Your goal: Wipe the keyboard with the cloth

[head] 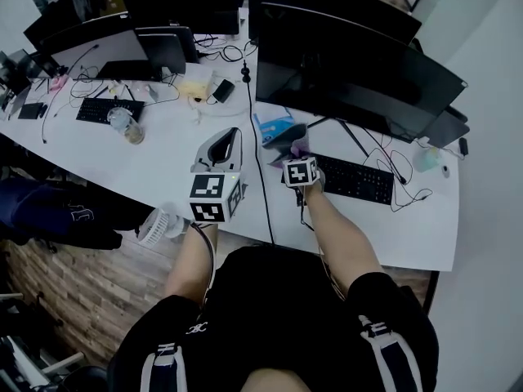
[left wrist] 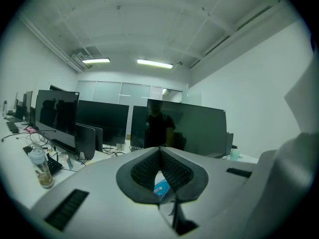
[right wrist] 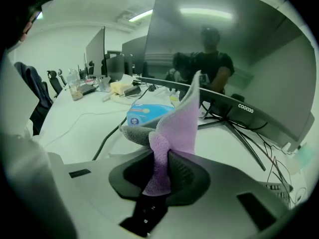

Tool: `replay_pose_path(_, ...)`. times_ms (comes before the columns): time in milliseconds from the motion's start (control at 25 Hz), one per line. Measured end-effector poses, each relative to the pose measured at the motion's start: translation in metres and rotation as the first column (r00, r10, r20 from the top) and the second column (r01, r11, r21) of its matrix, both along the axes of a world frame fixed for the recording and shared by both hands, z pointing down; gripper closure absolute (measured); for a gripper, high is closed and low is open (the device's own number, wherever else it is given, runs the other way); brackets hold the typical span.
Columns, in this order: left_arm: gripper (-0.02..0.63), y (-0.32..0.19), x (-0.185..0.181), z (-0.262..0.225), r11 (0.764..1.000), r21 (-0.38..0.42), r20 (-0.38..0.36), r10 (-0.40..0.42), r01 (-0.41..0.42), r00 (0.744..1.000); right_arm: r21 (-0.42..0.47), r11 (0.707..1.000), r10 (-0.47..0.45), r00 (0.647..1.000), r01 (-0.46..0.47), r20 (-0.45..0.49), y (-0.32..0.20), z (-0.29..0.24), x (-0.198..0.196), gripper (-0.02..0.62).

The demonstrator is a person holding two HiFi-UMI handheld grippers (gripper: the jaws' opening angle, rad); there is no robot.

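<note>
Now your right gripper (head: pixel 288 143), clamping the cloth (right wrist: pixel 178 126), hovers off the keyboard (head: pixel 355 180)'s left end, nearer than your closed, empty left gripper (head: pixel 222 149).

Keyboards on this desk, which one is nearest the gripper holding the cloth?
The black keyboard just right of the right gripper, which grips the cloth; the other keyboard lies far left by the bottle.
</note>
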State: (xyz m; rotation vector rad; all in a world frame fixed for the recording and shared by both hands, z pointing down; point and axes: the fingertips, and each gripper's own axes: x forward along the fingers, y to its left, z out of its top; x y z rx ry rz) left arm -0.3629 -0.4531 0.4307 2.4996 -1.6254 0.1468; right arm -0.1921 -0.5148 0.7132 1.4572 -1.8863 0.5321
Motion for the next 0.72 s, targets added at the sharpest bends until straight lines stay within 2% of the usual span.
replay_pose_path(360,0.588,-0.002,-0.001,0.009,1.000,-0.016,-0.008,0.012,-0.012,1.000,-0.009,0.998,-0.064,0.991,0.063,-0.122,-0.004,0.008,-0.006,0.506)
replay_pose_path(520,0.588,0.003,0.007,0.005,0.999,-0.006,-0.004,0.032,-0.032,0.999,-0.008,0.998,-0.070,0.989,0.069,-0.134,0.000,0.008,0.001,0.506)
replay_pose_path(720,0.588,0.007,0.012,0.003,1.000,-0.001,-0.011,0.030,-0.030,0.999,-0.008,0.999,-0.035,0.990,0.034,-0.134,0.006,0.010,0.022,0.505)
